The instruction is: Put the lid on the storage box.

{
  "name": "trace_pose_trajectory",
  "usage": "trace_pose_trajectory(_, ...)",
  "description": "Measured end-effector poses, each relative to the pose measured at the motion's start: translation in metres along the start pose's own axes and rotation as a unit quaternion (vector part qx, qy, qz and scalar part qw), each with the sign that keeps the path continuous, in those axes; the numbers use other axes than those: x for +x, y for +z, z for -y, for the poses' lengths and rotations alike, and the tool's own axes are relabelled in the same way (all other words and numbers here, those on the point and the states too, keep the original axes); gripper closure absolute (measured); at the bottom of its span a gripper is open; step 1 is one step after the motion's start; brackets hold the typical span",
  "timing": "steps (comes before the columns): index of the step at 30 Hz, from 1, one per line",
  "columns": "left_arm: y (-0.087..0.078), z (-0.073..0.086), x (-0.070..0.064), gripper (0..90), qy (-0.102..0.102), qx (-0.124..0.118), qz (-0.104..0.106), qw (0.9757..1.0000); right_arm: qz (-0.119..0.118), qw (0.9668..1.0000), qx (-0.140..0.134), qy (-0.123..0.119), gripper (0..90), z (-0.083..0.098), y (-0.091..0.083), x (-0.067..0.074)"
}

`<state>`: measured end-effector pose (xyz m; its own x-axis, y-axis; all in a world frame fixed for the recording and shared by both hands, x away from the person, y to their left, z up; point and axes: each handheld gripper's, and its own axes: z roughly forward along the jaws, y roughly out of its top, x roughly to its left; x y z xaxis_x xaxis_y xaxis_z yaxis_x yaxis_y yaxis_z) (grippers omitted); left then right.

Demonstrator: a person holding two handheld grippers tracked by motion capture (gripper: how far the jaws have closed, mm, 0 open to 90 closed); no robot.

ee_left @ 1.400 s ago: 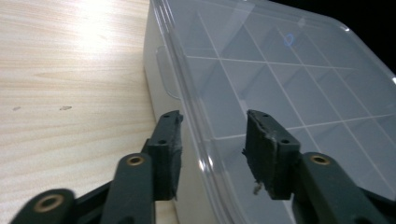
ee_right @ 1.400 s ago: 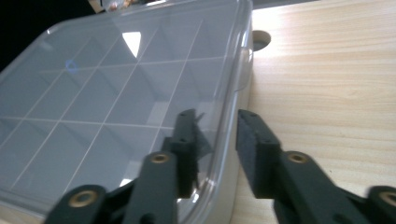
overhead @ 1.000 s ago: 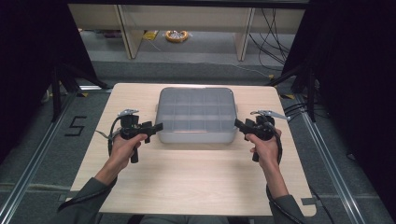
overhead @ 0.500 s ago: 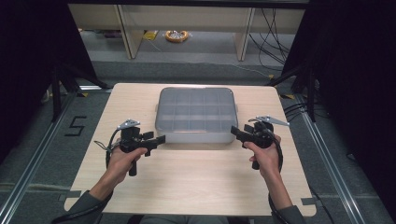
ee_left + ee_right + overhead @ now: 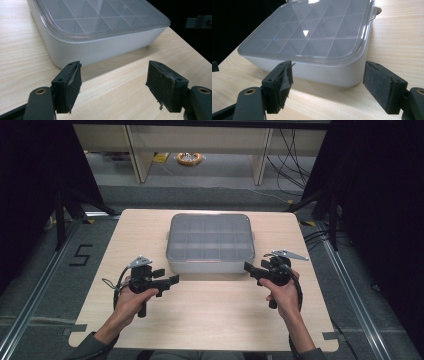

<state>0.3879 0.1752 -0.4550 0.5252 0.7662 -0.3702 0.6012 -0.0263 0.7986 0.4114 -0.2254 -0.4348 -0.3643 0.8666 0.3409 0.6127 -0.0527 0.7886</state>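
A light wooden table (image 5: 210,320) was seen from above, with a lidded compartment box (image 5: 210,242) set at its centre toward twelve o'clock. Through the translucent lid (image 5: 100,17) only a grid of dividers could be made out; contents could not be told. At eight o'clock the left gripper (image 5: 172,281), at four o'clock the right gripper (image 5: 248,268), were held off the box, jaws just opened wide, nothing between them.

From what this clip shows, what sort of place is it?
Probably a lab recording station: a plain wooden table between black curtains, cables on the floor behind, a taped "5" beside it, and handheld grippers near a lidded compartment box.
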Motion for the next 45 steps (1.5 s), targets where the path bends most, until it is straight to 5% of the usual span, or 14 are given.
trace_pose_trajectory(1, -0.001, 0.002, 0.0, 26.3, 0.003, 0.001, 0.001, 1.0, 0.0, 0.9999, 0.007, -0.008, 24.3, 0.0, -0.002, 0.0)
trace_pose_trajectory(2, -0.002, 0.004, 0.0, 26.2, 0.004, 0.003, 0.004, 1.0, 0.001, 0.9998, 0.012, 0.016, 23.8, 0.002, -0.003, 0.005)
trace_pose_trajectory(3, -0.003, 0.005, 0.0, 26.0, 0.002, 0.002, 0.007, 1.0, -0.001, 1.0, 0.004, -0.006, 23.3, 0.003, -0.002, 0.003)
trace_pose_trajectory(4, -0.004, 0.007, 0.0, 25.7, 0.002, 0.004, 0.009, 0.9999, -0.002, 0.9998, 0.011, 0.013, 23.1, 0.004, -0.004, 0.007)
trace_pose_trajectory(6, -0.004, 0.01, -0.001, 25.1, 0.0, 0.005, 0.011, 0.9999, -0.004, 0.9999, 0.002, -0.012, 21.6, 0.006, -0.003, 0.004)
trace_pose_trajectory(29, -0.01, 0.035, -0.017, 17.7, 0.02, 0.028, 0.048, 0.9982, -0.027, 0.999, 0.025, -0.024, 17.4, 0.036, -0.018, 0.021)
trace_pose_trajectory(35, -0.013, 0.039, -0.019, 17.5, 0.025, 0.029, 0.053, 0.9979, -0.025, 0.9988, 0.04, -0.015, 16.6, 0.045, -0.023, 0.026)
trace_pose_trajectory(37, -0.014, 0.041, -0.019, 17.5, 0.026, 0.029, 0.052, 0.9979, -0.03, 0.9985, 0.035, -0.03, 16.6, 0.048, -0.023, 0.023)
trace_pose_trajectory(45, -0.016, 0.049, -0.023, 17.7, 0.037, 0.031, 0.054, 0.9973, -0.038, 0.9979, 0.042, -0.033, 16.7, 0.06, -0.03, 0.024)
